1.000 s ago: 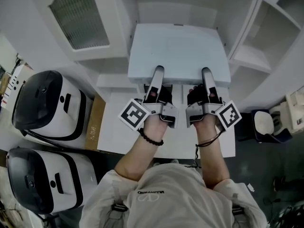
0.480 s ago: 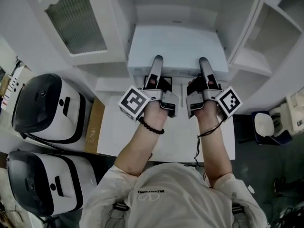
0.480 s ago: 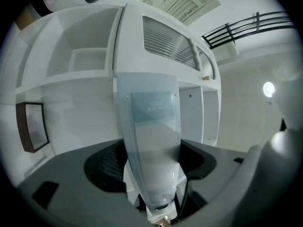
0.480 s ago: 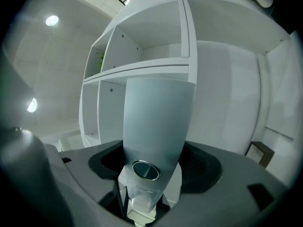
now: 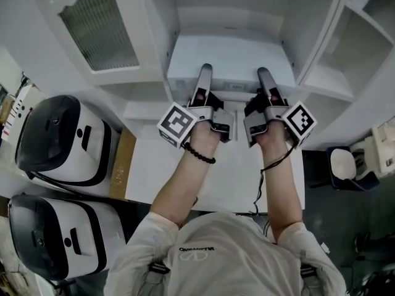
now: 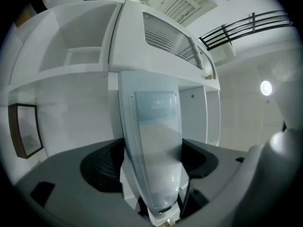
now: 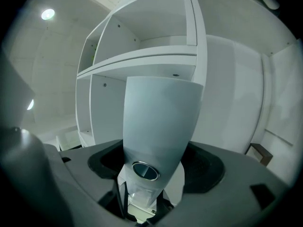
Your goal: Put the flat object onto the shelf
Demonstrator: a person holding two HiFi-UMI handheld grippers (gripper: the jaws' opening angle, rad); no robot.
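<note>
Left gripper [image 5: 205,71], jaws opening with the near edge of the one flat object [image 5: 231,54] between them; right gripper [image 5: 262,73] clamped on the same edge. The white slab sits in the middle bay of the white cabinet [image 5: 162,39]. Two marker cubes [image 5: 178,123] [image 5: 301,122], one ribbed-glass door [image 5: 102,26], two black-and-white appliances [image 5: 58,137] [image 5: 52,233] at left. Shirt print [image 5: 196,249] too small to read.
</note>
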